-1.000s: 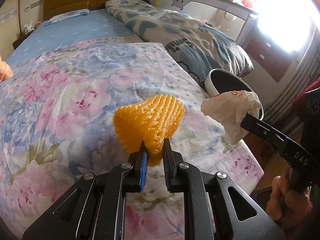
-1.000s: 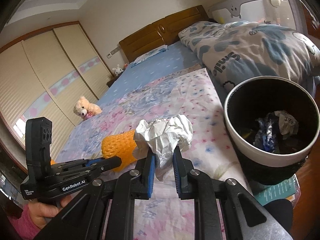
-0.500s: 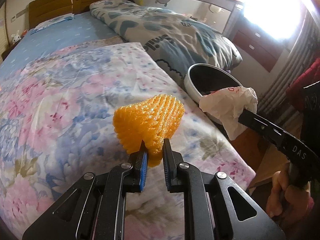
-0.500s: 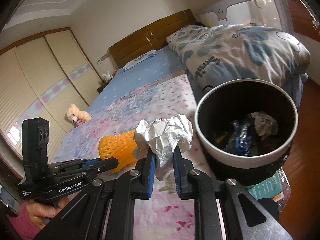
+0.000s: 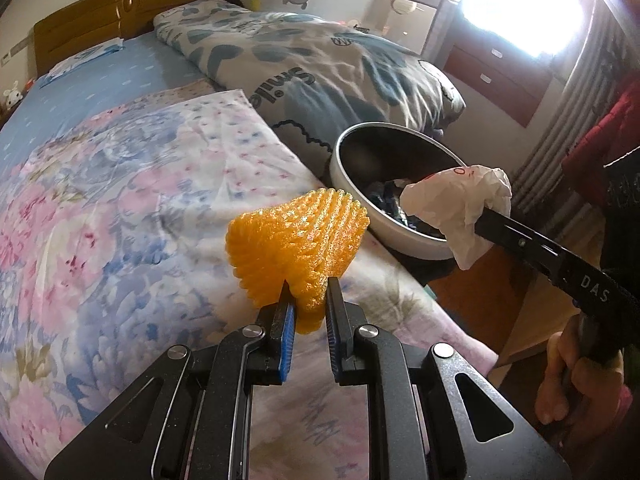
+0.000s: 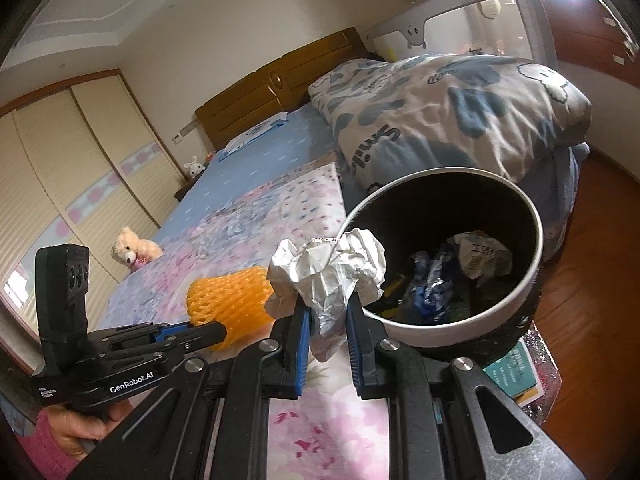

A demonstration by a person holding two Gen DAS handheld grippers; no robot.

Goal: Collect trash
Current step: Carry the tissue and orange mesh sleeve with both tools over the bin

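Now the right tool, clamped on crumpled paper, sits nearest the bin, just right. Left tool pinches orange foam net above the bed.

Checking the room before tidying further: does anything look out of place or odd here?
Nothing is spilled or damaged. The only misplaced things are already held: orange foam netting in the left gripper, crumpled white paper in the right gripper, near the trash bin.
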